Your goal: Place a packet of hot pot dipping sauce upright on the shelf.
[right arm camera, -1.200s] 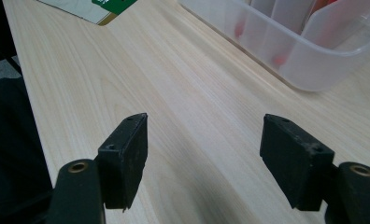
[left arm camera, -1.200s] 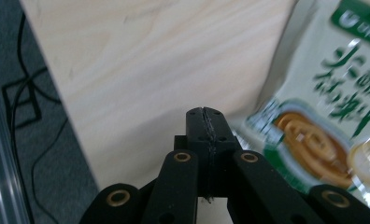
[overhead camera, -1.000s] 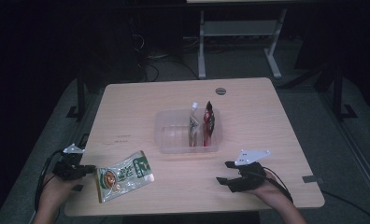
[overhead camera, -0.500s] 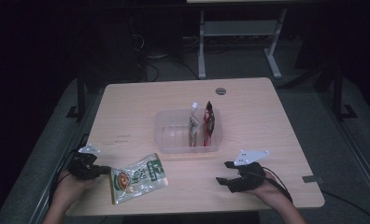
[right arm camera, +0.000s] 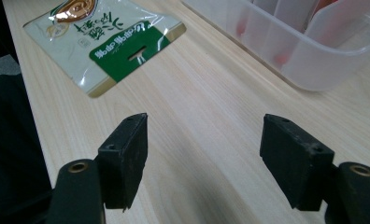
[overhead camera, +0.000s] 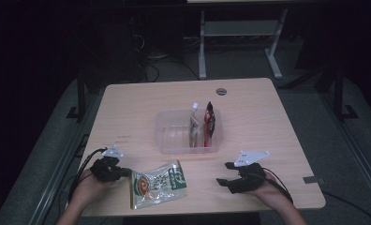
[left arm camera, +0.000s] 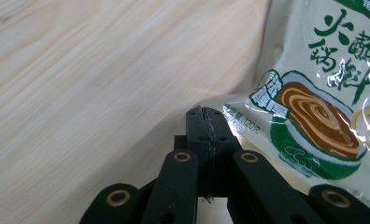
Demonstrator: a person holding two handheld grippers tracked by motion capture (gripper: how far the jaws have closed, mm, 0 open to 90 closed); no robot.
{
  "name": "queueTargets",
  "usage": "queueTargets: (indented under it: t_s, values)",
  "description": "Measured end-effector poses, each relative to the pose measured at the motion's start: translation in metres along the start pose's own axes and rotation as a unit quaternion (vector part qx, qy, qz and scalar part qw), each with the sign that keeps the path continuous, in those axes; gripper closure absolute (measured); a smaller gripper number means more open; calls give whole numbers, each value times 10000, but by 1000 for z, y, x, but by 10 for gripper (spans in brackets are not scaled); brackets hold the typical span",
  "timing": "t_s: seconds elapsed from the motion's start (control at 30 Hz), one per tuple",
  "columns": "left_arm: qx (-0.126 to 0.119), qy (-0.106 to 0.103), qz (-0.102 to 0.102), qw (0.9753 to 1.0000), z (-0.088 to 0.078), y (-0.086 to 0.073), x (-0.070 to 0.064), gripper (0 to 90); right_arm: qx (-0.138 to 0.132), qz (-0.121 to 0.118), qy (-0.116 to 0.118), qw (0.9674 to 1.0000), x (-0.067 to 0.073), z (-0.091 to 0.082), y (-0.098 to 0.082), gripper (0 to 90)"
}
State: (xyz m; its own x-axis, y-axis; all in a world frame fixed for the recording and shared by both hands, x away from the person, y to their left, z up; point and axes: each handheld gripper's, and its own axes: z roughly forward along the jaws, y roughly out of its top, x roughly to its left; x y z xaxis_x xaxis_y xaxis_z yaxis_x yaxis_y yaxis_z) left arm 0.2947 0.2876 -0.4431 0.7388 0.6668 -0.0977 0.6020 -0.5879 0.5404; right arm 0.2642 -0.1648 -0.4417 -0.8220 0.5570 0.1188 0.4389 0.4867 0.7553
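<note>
The left hand-held gripper point(overhead camera: 120, 171) has its jaws fully closed, clamped on the near corner of a flat, glossy cream-and-green plastic sauce packet point(overhead camera: 158, 184) printed with a bowl of brown sauce. In the left gripper view, the packet point(left arm camera: 314, 98) spreads away to the right of the closed jaw tips over the pale wooden tabletop point(left arm camera: 89, 84). In the high view the packet lies near the front edge of the tabletop point(overhead camera: 249, 98), left of centre, between the two hands. The right hand-held gripper point(overhead camera: 226, 174) rests on the tabletop at the front right, jaws wide apart with nothing between them. Behind the packet, at the middle of the tabletop, stands a clear rectangular plastic container point(overhead camera: 172, 133) holding a red pouch point(overhead camera: 210, 123) and a pale pouch point(overhead camera: 194, 124), both upright.
</note>
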Motion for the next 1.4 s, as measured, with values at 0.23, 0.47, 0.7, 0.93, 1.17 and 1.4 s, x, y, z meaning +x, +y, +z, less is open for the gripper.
queueTargets:
  t_s: [0.23,0.47,0.7,0.93,1.17,1.4]
  values:
    - [-363,-124,468,9982,-7,13,-20,783,11,-15,-1,10000,0,0,0,316]
    - [-305,-394,874,9949,10,21,-36,533,30,18,14,10000,1,0,0,316]
    - [-229,-520,927,9941,25,19,-34,449,34,-26,30,10000,0,2,0,316]
    - [-275,-717,890,9931,30,20,-32,524,44,-22,31,10000,1,2,0,316]
    - [-279,-792,881,9926,30,19,-34,745,71,0,47,10000,2,3,0,316]
    - [-235,-995,842,9912,29,19,-33,877,69,-47,47,10000,2,4,0,316]
